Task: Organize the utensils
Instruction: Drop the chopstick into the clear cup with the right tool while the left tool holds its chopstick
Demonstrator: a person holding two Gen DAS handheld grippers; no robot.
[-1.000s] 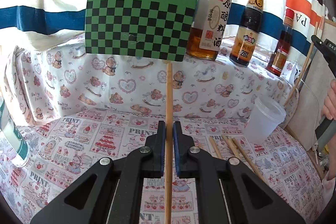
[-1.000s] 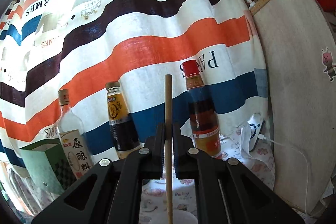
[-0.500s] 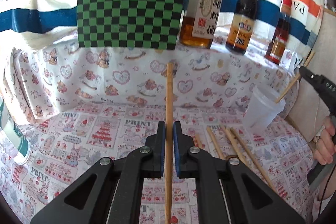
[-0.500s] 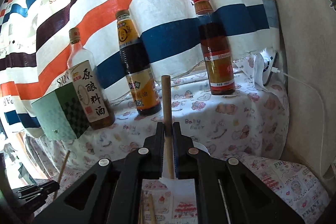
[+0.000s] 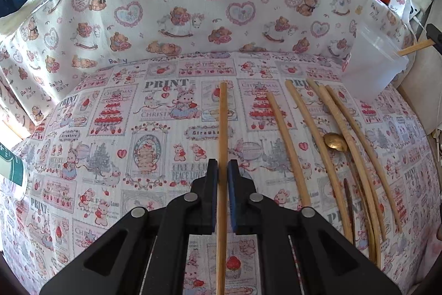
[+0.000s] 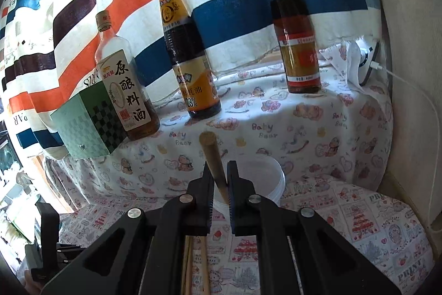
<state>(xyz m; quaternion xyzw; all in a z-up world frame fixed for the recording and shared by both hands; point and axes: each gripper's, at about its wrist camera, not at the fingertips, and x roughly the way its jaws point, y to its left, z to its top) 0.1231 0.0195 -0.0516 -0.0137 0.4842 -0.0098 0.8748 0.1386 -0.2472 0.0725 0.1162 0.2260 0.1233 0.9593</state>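
A: Left gripper?

B: Clamped on one wooden chopstick. The pads are pinched flat on its shaft and the stick runs straight out ahead over the printed cloth, well left of the white cup.

A: Right gripper?

B: Its jaws have just been opening a little. A second chopstick is between them but leans loose. The gap is wider than the stick, and the stick touches only the right-hand pad. Its top tilts left and its lower end drops toward the mouth of the cup, right behind the fingertips. Can't tell whether the tip has reached the bottom.

A: Anything else by the cup?

B: Loose chopsticks lie on the cloth in front of the cup, roughly side by side, between it and the left-held stick. A gold spoon sits among them, its bowl touching one stick. Three sauce bottles stand on the ledge behind the cup, and a green checkered box is further left on the same ledge.
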